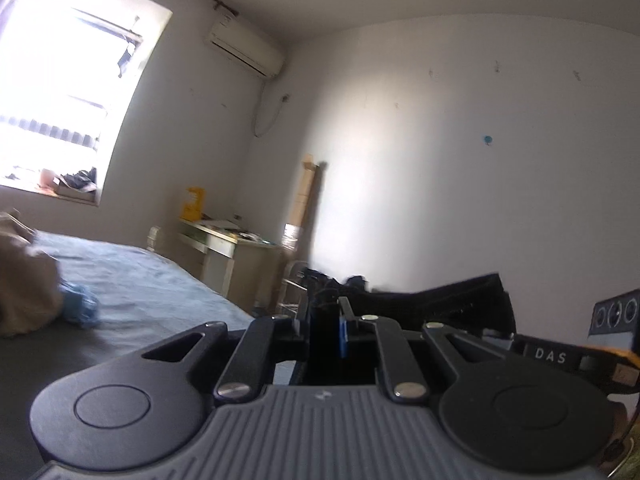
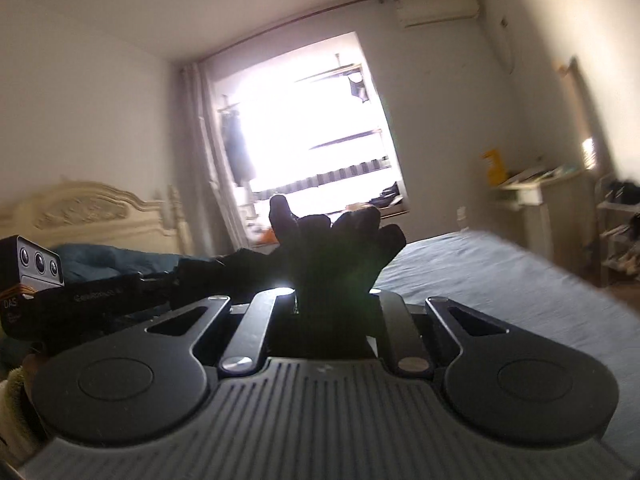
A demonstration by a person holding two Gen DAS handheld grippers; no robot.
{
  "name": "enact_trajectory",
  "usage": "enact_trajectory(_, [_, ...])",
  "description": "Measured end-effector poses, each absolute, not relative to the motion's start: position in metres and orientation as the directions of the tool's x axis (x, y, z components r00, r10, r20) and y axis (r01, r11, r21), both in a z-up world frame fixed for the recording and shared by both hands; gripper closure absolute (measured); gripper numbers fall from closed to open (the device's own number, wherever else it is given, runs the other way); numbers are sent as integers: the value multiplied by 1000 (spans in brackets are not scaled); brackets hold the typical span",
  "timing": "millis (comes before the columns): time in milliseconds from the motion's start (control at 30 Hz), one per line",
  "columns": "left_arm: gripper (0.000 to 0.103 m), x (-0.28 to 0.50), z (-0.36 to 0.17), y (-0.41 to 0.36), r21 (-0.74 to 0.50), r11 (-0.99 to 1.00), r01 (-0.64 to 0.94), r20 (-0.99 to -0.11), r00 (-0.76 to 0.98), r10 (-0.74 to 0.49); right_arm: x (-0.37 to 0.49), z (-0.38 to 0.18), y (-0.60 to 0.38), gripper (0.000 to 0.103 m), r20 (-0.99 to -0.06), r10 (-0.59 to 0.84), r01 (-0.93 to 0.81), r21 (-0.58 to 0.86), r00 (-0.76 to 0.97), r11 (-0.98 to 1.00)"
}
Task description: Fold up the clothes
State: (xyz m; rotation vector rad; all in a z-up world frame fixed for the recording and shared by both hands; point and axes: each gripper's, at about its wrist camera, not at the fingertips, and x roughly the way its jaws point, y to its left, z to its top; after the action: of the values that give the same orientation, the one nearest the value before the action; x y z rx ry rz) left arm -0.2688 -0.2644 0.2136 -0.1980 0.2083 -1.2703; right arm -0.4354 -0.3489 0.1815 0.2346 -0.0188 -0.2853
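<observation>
A black garment [image 1: 452, 300] hangs stretched in the air between my two grippers, above a bed with a blue sheet [image 1: 152, 280]. My left gripper [image 1: 330, 314] is shut on one bunched corner of it, and the blue pad shows beside the cloth. In the right wrist view, my right gripper [image 2: 332, 300] is shut on another corner, and the black garment [image 2: 332, 240] bunches up over the fingertips and hides them. Each view shows the other gripper's camera housing at its edge, and the cloth runs towards it. Both views are motion-blurred.
A beige clothes pile [image 1: 24, 280] and a light blue garment [image 1: 80, 310] lie on the bed at the left. A pale desk [image 1: 228, 244] stands by the wall under a window, with a shoe rack [image 2: 616, 232] beside it. A carved headboard [image 2: 80, 212] is at the bed's far end.
</observation>
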Motion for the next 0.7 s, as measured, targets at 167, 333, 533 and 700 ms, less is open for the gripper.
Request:
enact_trajectory(167, [90, -283, 185, -331, -323, 237, 916, -49, 233, -971, -444, 182, -383, 93, -91, -389, 398, 115, 917, 910])
enact_trajectory(333, [90, -270, 148, -393, -383, 270, 884, -82, 258, -963, -414, 161, -427, 93, -175, -476, 478, -29, 862, 878])
enact_trajectory(533, [90, -219, 96, -457, -425, 372, 825, -174, 329, -928, -365, 107, -499, 93, -279, -500, 495, -94, 820, 864])
enact_trajectory(700, [90, -177, 58, -484, -403, 457, 793, -251, 385, -888, -318, 60, -553, 93, -355, -458, 472, -51, 815, 880])
